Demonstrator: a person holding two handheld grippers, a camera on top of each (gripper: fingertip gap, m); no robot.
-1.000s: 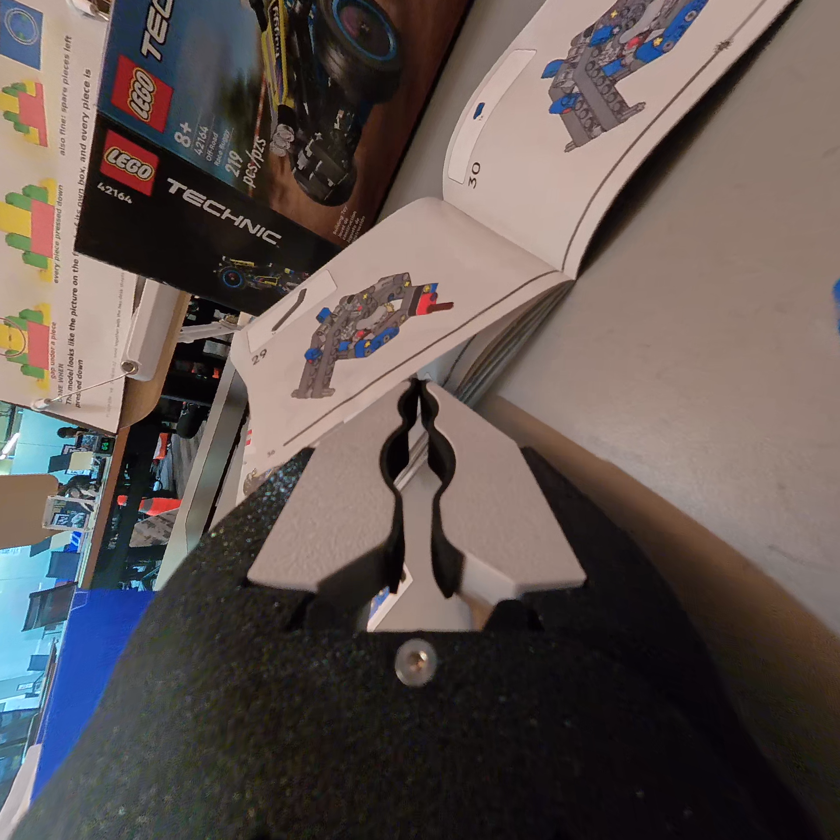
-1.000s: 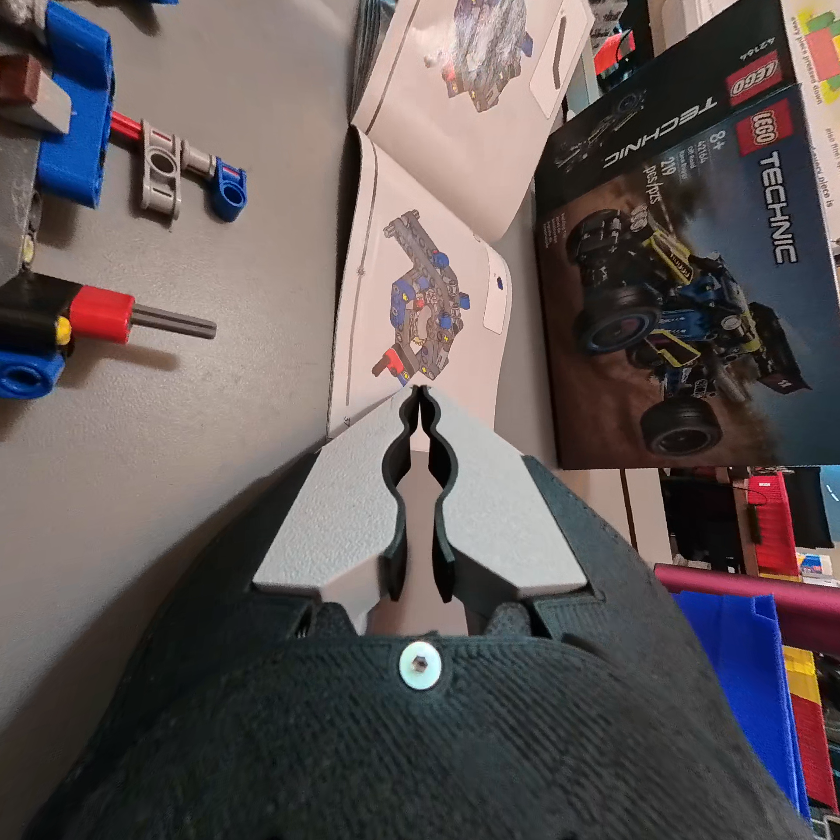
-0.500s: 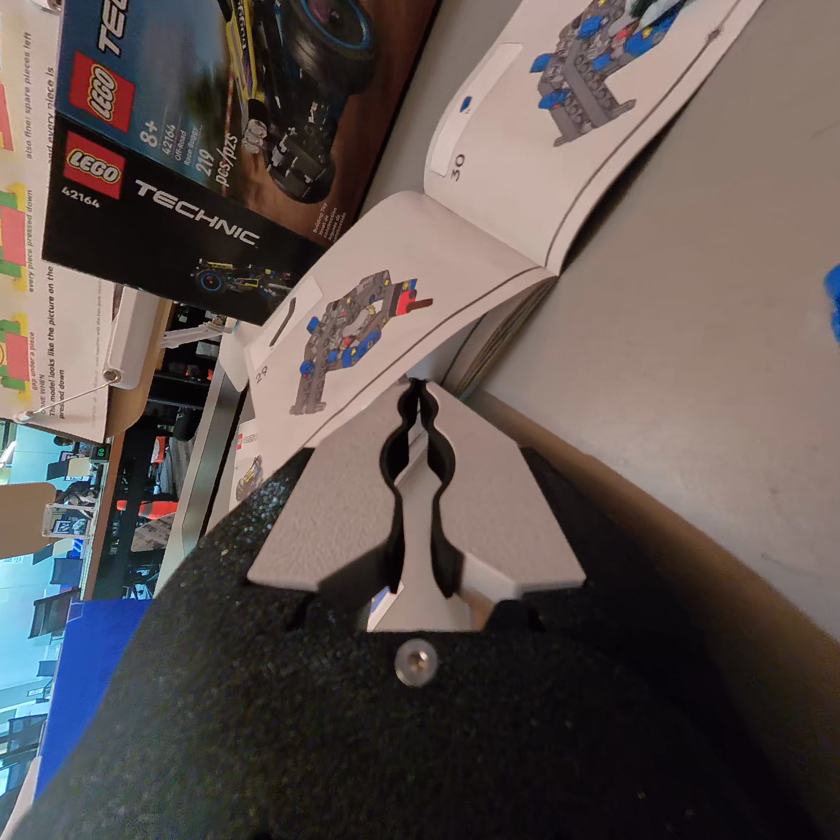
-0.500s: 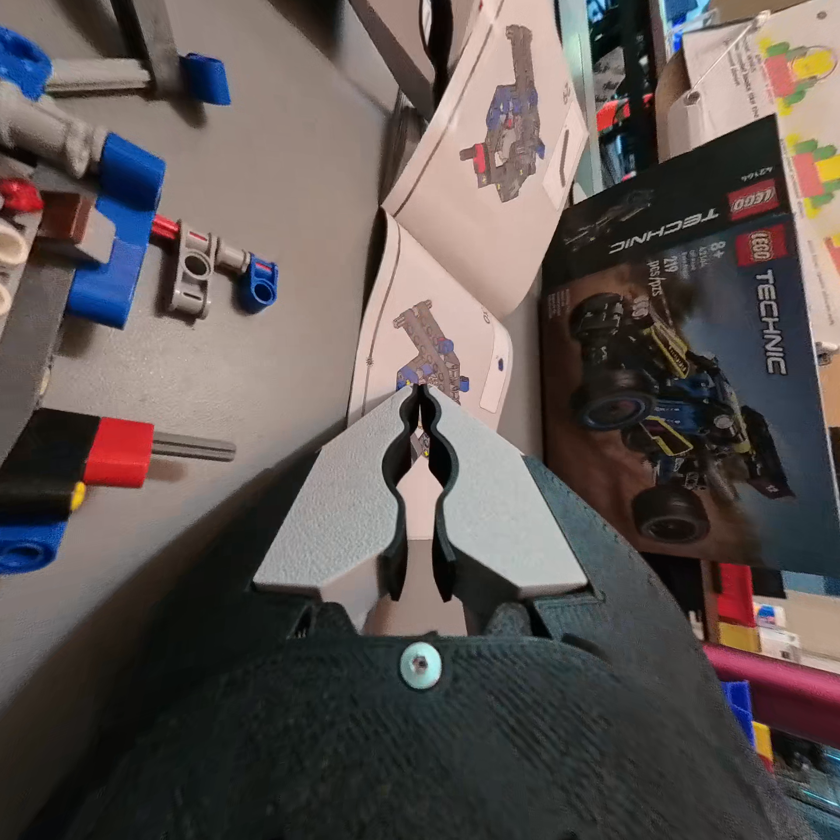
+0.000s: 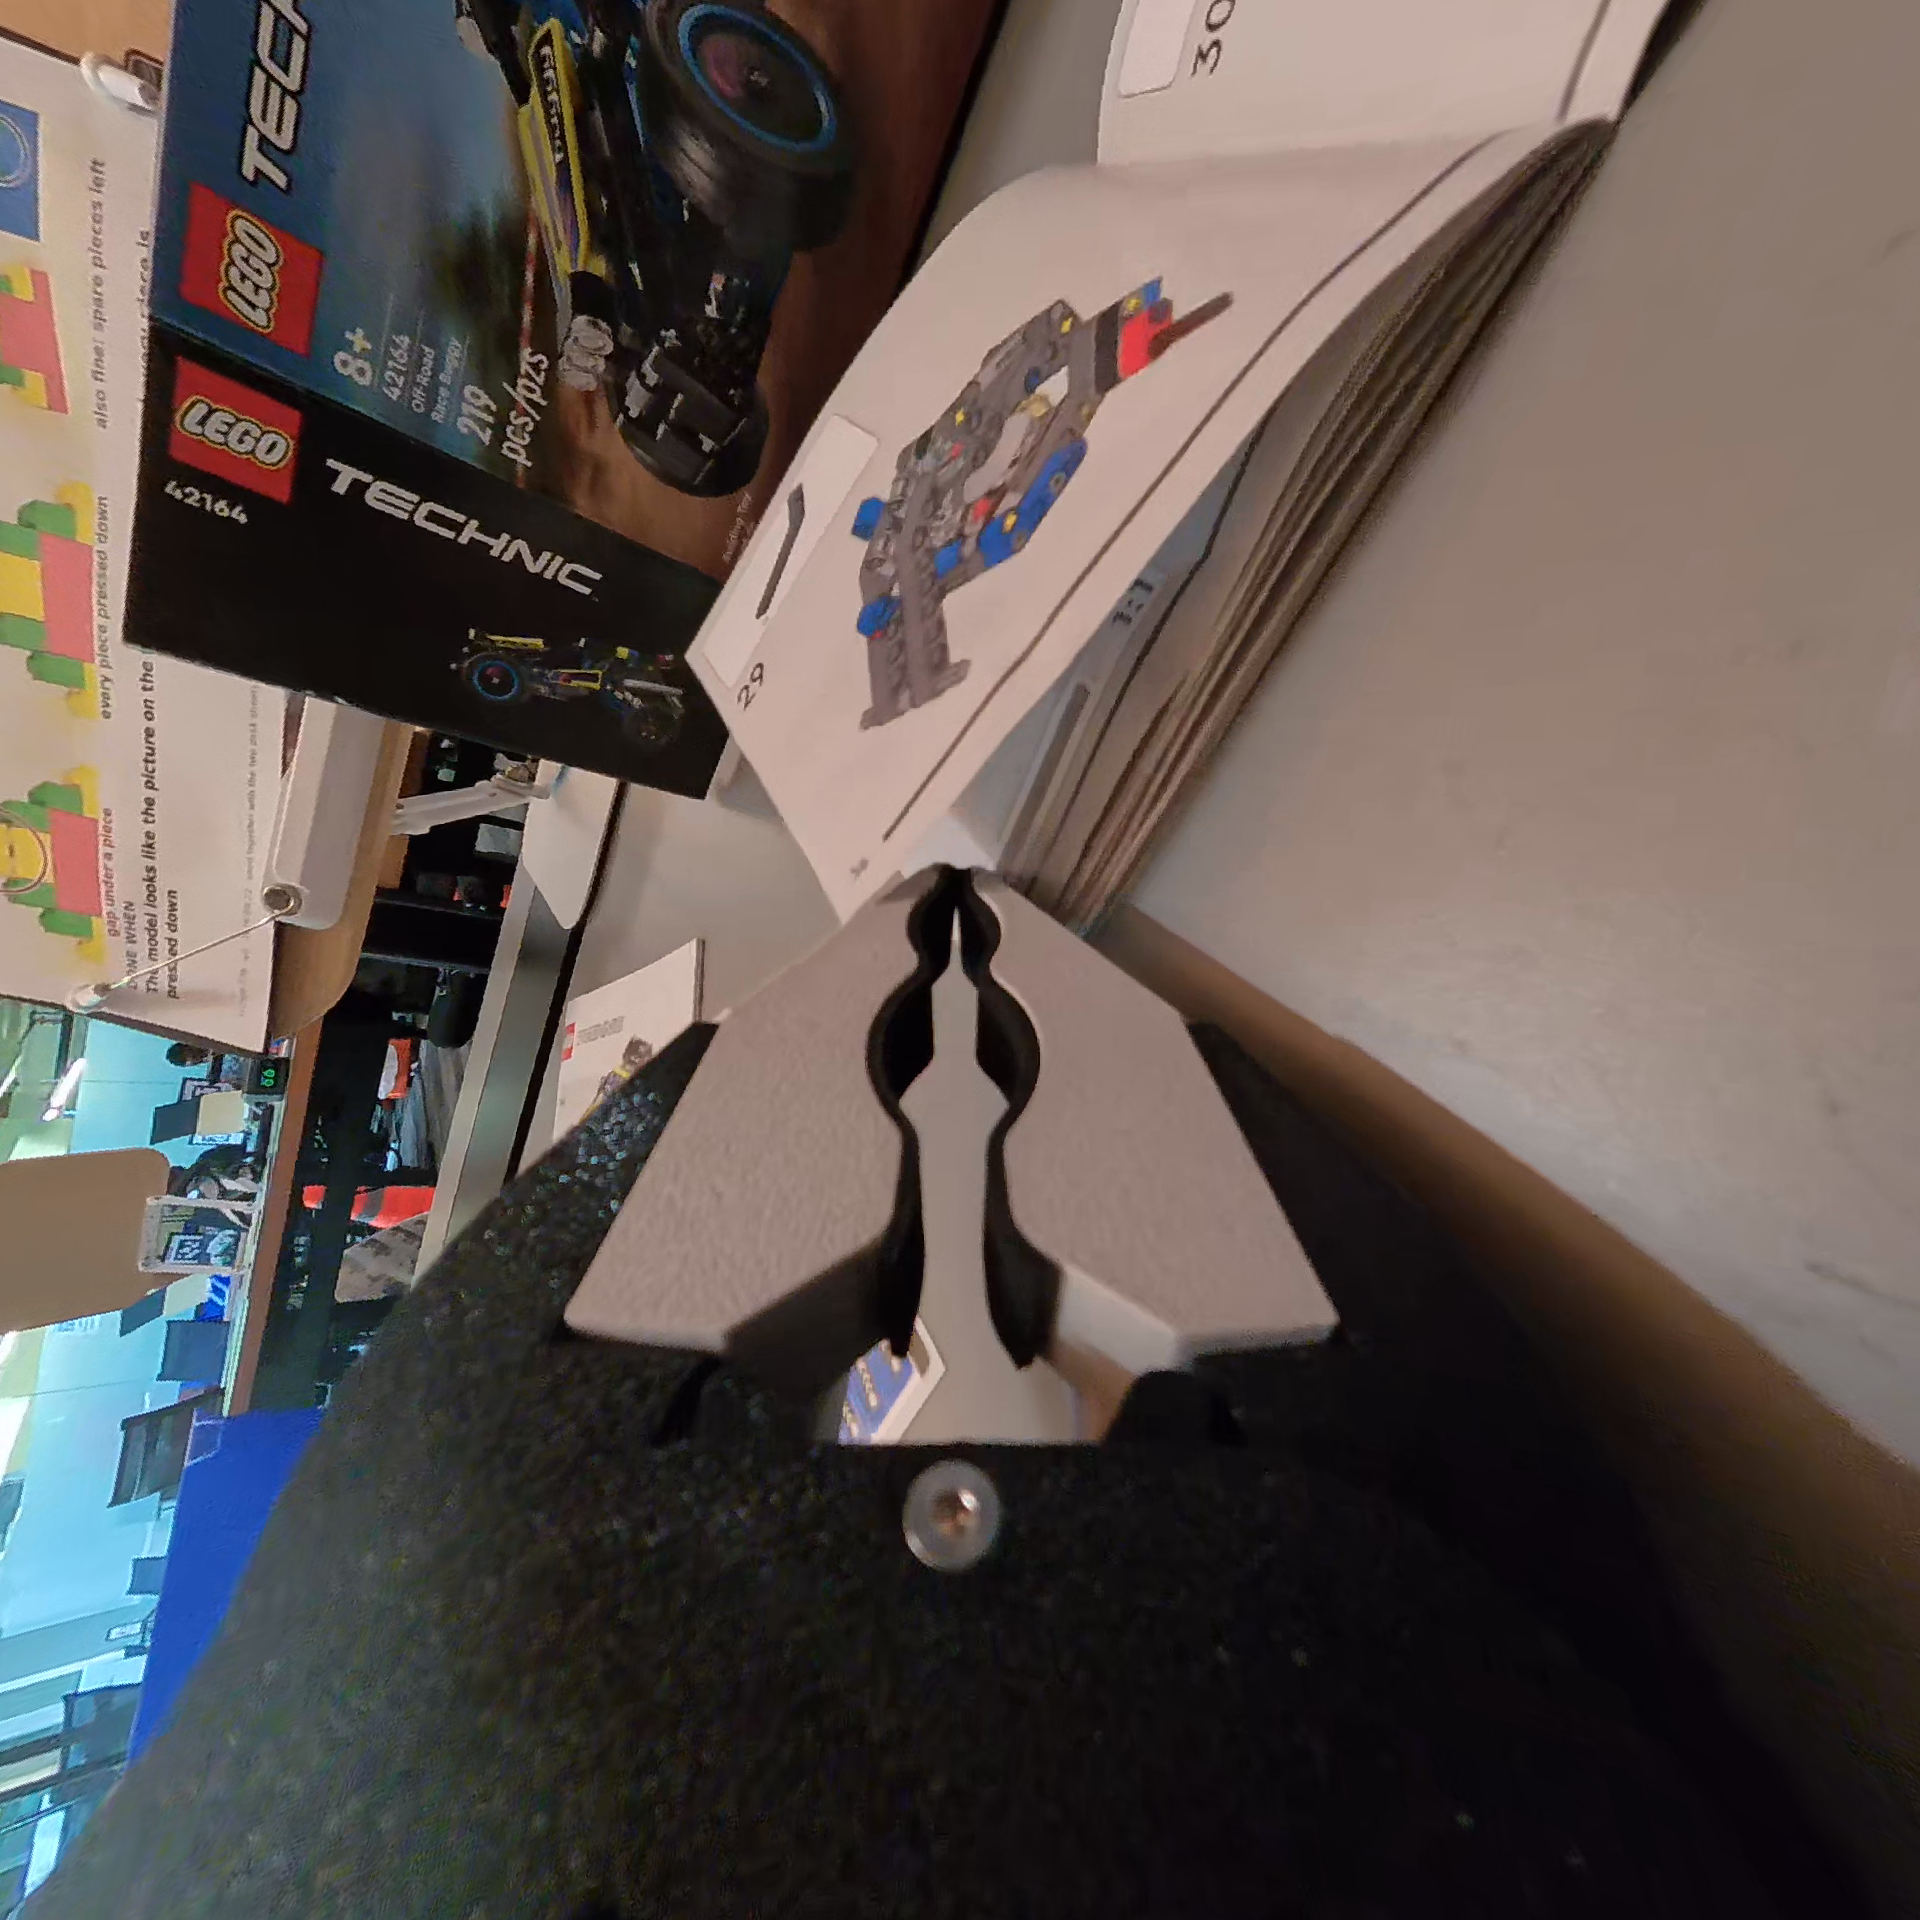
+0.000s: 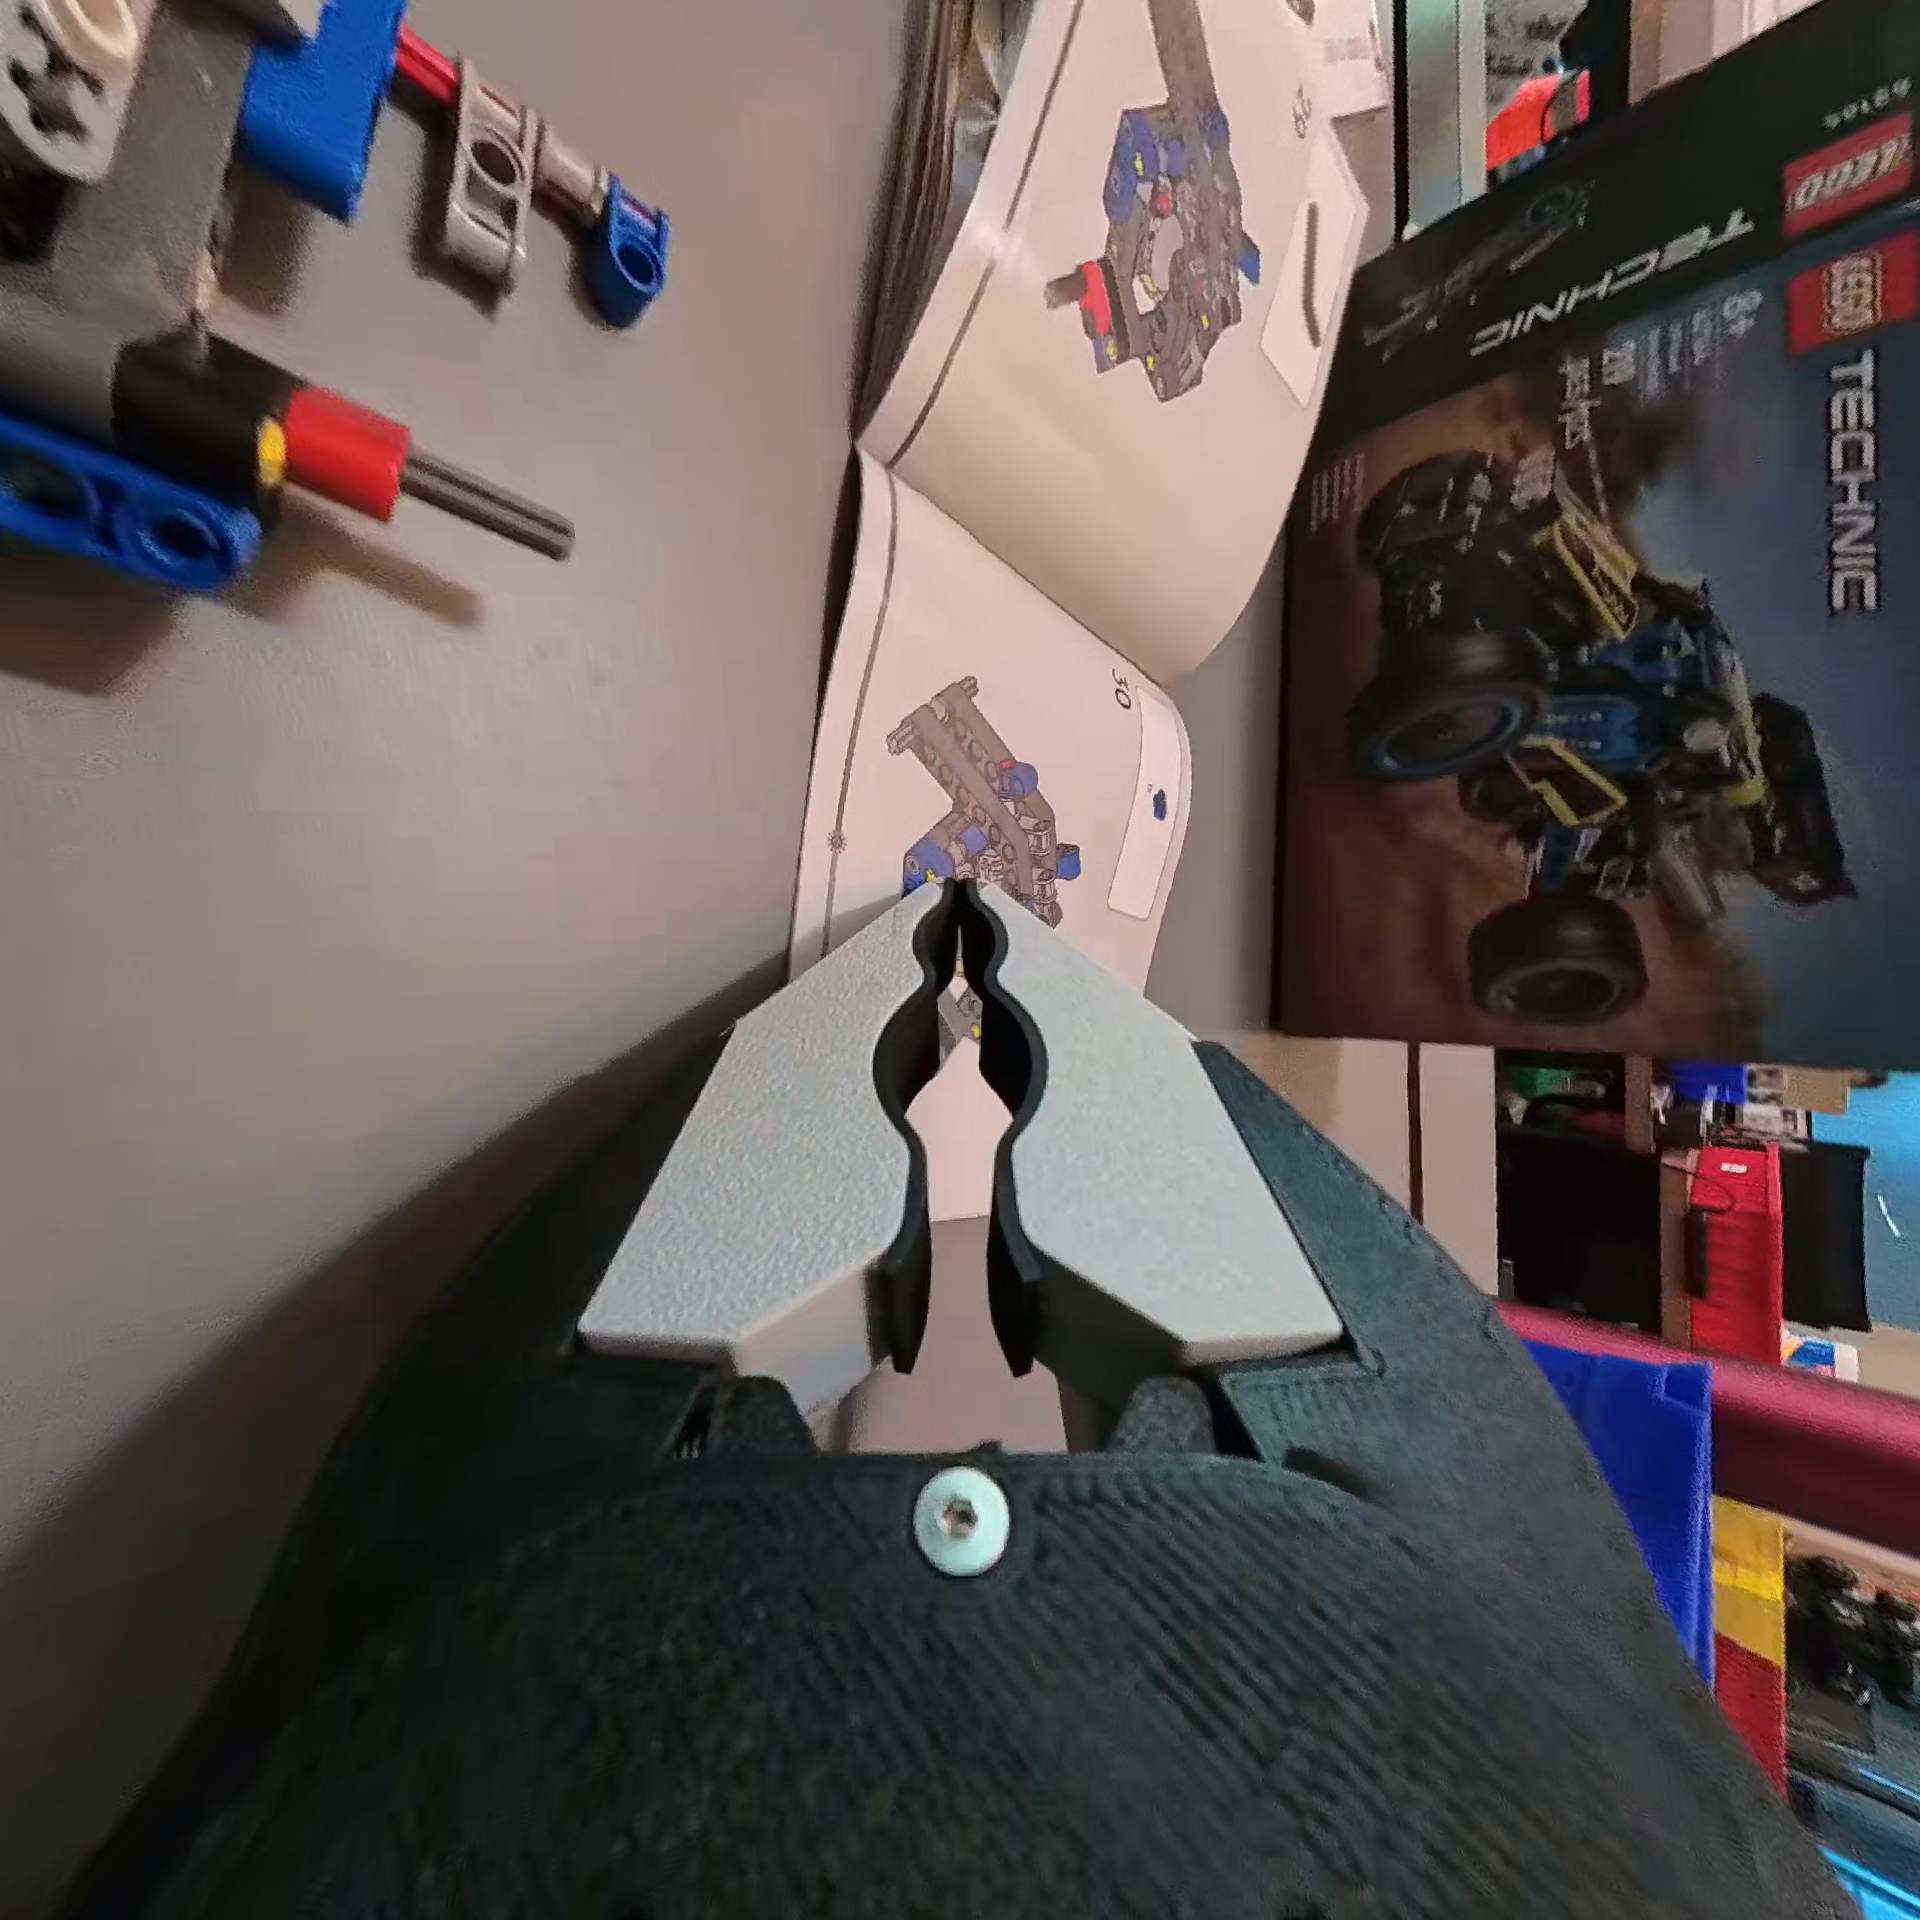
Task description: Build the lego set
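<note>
**Booklet check between build steps**

Table point(image 6: 364, 935) carries the set box point(image 6: 1610, 644) at its far edge, the open instruction booklet point(image 5: 1039, 540) beside it, then the part-built assembly point(image 6: 156, 447) and a loose connector point(image 6: 540, 197). Left gripper point(image 5: 954, 883) and right gripper point(image 6: 956, 888) are both closed and empty. Match the printed step first; the booklet crowds any reach.

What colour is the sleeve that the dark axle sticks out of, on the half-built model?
Red sleeve, on the half-built model; clearest in the right wrist view.
</note>
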